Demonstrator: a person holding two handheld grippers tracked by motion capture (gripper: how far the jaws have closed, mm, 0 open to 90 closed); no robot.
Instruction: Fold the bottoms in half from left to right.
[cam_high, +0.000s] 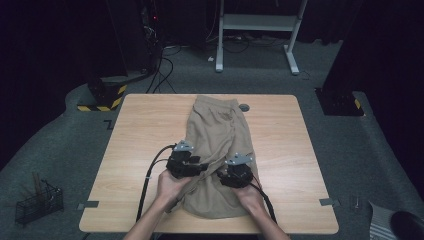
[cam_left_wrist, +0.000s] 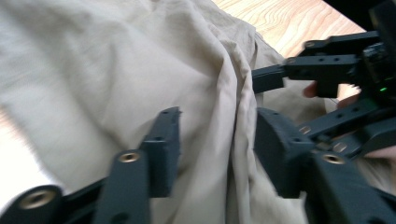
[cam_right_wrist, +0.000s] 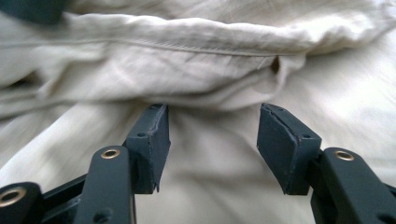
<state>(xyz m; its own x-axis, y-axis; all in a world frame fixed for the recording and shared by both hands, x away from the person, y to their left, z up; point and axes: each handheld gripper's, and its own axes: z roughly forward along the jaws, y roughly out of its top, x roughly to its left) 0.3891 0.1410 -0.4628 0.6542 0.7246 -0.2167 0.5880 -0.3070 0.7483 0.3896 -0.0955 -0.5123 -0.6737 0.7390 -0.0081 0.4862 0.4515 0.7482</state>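
Beige trousers (cam_high: 216, 150) lie lengthwise down the middle of the wooden table (cam_high: 145, 150), waistband toward the far edge, the leg ends bunched at the near edge under both hands. The cloth looks light, soft and limp, a thin woven fabric that creases readily and drapes into ridges; it should slide easily over the smooth tabletop and sag wherever it is not supported, so a single pinch will likely drag only one layer.

Left gripper (cam_left_wrist: 217, 144) hovers over a raised fold (cam_left_wrist: 238, 93) that runs between its jaws; the jaws stand spread and the pads do not press on the cloth. Right gripper (cam_right_wrist: 212, 147) is also spread, its jaws apart above flat fabric, just short of a stitched seam ridge (cam_right_wrist: 177, 46) lying across in front of them, nothing pinched.

Best places to take hold, in my judgement: the thick seam ridge or a hem, where doubled, stitched cloth gives the pads something firm and is less likely to slip out than a single flat layer
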